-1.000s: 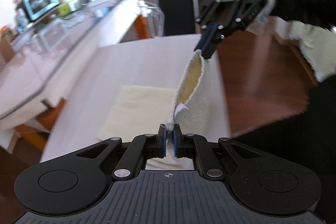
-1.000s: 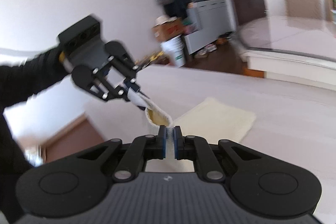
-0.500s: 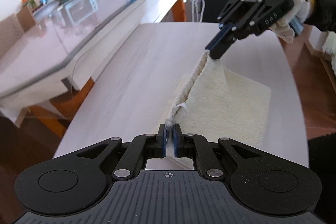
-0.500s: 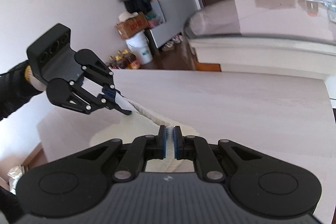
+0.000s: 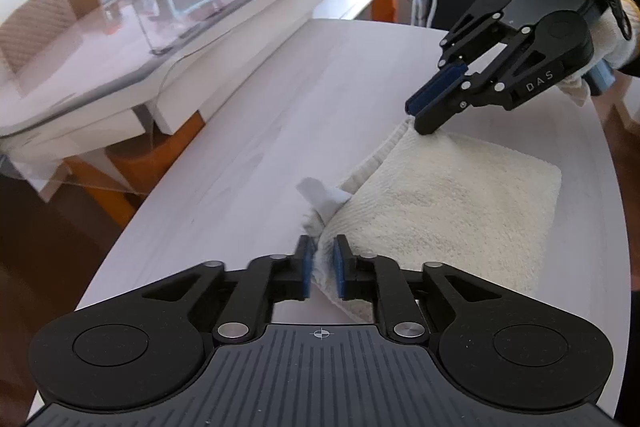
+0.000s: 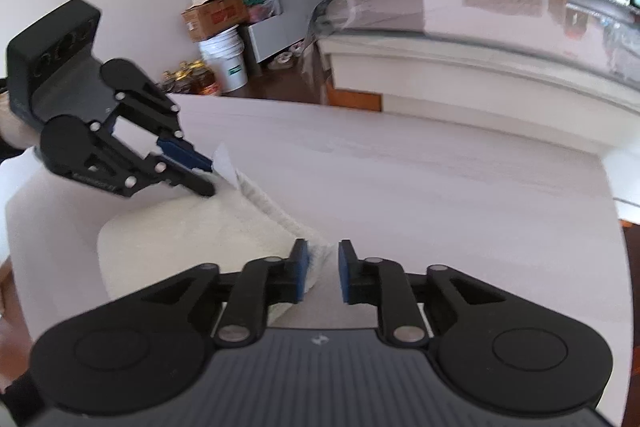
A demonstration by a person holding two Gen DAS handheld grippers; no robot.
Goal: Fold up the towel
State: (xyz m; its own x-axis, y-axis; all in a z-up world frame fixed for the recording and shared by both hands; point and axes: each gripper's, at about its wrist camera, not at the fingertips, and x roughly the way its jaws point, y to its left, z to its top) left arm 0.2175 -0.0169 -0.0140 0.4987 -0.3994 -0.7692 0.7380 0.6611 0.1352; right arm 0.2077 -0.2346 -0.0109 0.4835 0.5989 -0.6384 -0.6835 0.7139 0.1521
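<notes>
Towel (image 5: 448,195), cream terry, lies folded flat on the pale tabletop (image 5: 256,131), toward the edge on the person's right. The doubled edge with the small white tag (image 5: 320,197) runs as the long line between the two grippers, one corner at each. Left gripper (image 5: 321,269): jaws parted a little, near corner sitting loose in the gap, apparently released rather than pinched. Right gripper (image 6: 323,271): jaws likewise parted, corner cloth lying against the left pad only. In the left wrist view the right gripper (image 5: 418,113) has its tips low, touching or just above the far corner. Judgement: this fold is laid down and both corners let go. The rest of the towel spreads to the right of that edge line, so any next fold would cross that axis. Neither hand is nearer; each sits at its own corner. A glass-topped table (image 5: 132,39) stands well apart to the left.
</notes>
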